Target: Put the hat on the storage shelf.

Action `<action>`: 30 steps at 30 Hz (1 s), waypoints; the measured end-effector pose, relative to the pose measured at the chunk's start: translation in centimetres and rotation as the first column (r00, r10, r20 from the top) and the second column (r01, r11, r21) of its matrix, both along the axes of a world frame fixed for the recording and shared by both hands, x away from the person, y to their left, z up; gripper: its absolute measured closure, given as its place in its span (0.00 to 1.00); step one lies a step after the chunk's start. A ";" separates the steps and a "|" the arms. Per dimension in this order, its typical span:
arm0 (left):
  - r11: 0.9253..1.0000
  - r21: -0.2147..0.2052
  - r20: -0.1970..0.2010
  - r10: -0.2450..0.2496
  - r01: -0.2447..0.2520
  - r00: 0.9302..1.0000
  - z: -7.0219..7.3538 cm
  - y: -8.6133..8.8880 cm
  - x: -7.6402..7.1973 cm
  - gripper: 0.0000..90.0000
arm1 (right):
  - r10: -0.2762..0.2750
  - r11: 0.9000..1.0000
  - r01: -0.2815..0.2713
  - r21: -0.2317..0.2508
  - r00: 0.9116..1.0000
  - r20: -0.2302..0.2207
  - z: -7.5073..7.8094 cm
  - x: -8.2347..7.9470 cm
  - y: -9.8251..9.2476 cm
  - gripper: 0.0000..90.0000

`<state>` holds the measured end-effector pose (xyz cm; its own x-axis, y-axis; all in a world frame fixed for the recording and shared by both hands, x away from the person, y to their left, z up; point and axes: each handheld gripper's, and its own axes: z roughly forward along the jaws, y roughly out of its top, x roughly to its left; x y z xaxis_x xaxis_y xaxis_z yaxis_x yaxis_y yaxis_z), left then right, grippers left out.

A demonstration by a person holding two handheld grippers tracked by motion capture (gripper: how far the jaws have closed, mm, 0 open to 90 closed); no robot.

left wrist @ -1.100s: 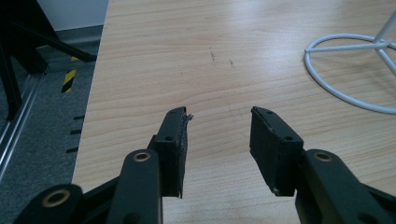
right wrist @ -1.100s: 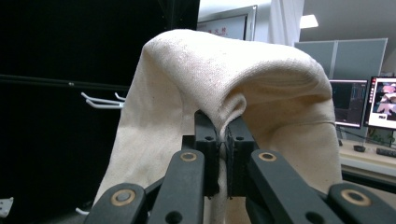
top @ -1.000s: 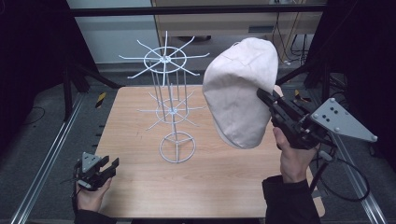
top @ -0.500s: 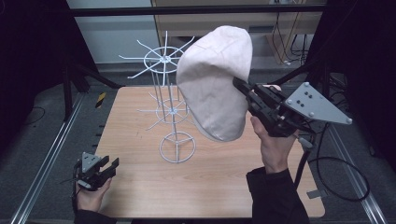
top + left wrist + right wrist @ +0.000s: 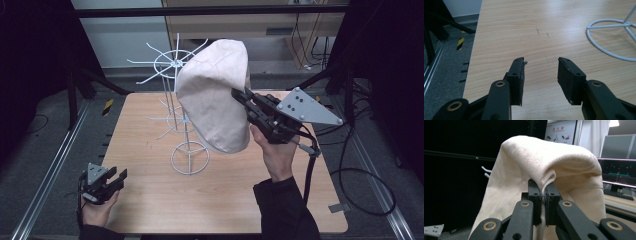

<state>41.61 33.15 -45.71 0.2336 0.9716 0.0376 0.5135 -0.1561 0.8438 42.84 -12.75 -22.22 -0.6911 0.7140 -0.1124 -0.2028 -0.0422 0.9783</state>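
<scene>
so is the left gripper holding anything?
No, in the left gripper view the left gripper has its jaws apart with bare wooden table between them.

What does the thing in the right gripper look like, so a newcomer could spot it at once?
Start at the wooden table and its white wire rack. Beside the rack's upper rings, the right gripper is shut on a cream cloth cap held in the air. It is the one soft, bulging fabric thing among thin wire and black metal.

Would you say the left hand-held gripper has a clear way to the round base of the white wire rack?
Probably yes: the left hand-held gripper is open, with bare table between it and the rack's base.
</scene>
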 end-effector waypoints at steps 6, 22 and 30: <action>1.000 0.001 -0.001 0.001 -0.001 1.000 0.0 -0.1 0.0 0.63 | 0.001 1.000 -0.002 -0.024 1.000 -0.023 -1.3 0.3 0.2 0.96; 1.000 0.003 -0.002 0.001 -0.001 1.000 0.0 -0.1 0.0 0.63 | 0.006 0.997 -0.013 -0.070 0.996 -0.092 -3.1 0.4 -0.3 0.95; 1.000 0.003 -0.002 0.001 -0.001 1.000 0.0 -0.1 0.0 0.63 | 0.002 0.996 -0.013 -0.088 0.992 -0.129 -4.0 0.5 -0.4 0.94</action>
